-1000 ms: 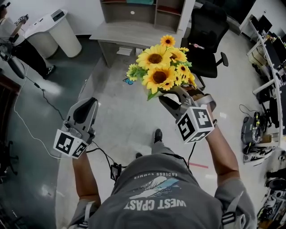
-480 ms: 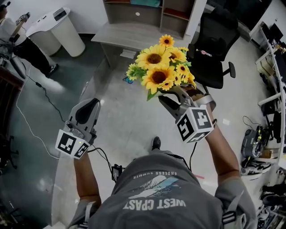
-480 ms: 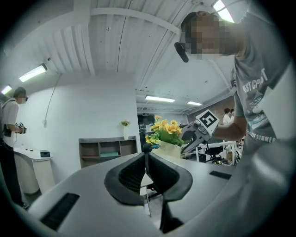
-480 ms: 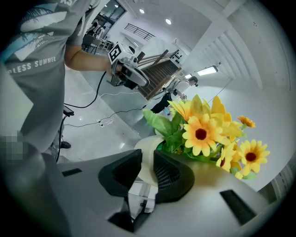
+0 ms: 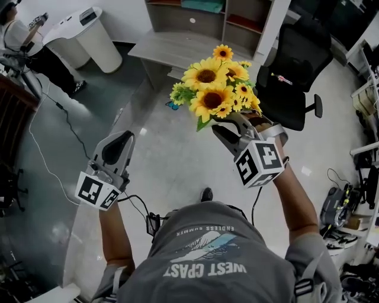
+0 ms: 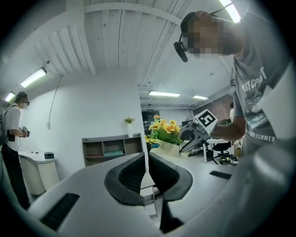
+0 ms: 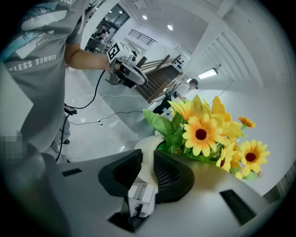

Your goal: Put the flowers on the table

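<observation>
A bunch of yellow artificial sunflowers (image 5: 214, 87) in a cream pot (image 7: 147, 149) is carried above the floor. My right gripper (image 5: 230, 126) is shut on the pot's rim, one jaw inside and one outside, as the right gripper view (image 7: 147, 159) shows. The blooms (image 7: 209, 133) rise to the right of the jaws. My left gripper (image 5: 116, 145) hangs lower left of the flowers, shut with nothing in it (image 6: 145, 153). From the left gripper view the flowers (image 6: 162, 132) and right gripper (image 6: 195, 134) show ahead. A grey desk (image 5: 173, 48) lies beyond the flowers.
A shelf unit (image 5: 222, 16) stands behind the desk. A black office chair (image 5: 299, 62) sits to the right of it. A white rounded counter (image 5: 80, 36) and a standing person (image 5: 28, 44) are at the far left. Cables trail over the floor (image 5: 65, 127).
The desk, chair and counter have slid lower in the head view, so I am nearer the desk. Both grippers keep their pose and the right one still holds the pot.
</observation>
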`<action>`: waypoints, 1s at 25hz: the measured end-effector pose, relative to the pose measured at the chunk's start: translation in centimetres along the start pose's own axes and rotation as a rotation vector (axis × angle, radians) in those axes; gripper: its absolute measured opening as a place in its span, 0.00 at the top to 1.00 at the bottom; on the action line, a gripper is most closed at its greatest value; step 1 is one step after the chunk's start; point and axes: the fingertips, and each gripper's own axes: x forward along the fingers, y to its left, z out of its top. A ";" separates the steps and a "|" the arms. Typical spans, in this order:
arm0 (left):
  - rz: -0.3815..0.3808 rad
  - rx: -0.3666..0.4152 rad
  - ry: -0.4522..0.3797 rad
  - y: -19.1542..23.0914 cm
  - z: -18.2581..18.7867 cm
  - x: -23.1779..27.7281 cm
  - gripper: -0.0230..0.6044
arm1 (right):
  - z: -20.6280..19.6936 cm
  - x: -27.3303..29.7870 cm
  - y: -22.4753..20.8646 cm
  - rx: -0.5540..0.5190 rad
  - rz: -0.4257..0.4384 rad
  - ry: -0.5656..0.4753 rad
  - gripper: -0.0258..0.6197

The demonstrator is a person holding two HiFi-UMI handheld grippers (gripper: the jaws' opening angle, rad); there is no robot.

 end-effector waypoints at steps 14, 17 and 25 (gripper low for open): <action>-0.048 0.010 -0.002 0.0 -0.6 1.2 0.90 | -0.2 0.8 -0.2 0.023 -0.018 0.006 0.80; -0.079 0.010 -0.023 0.2 -1.2 2.3 0.90 | -0.5 1.1 -0.2 0.022 -0.034 0.026 0.80; -0.159 0.009 -0.056 0.8 -0.5 3.6 0.90 | 0.5 0.7 -0.1 0.048 -0.060 0.071 0.80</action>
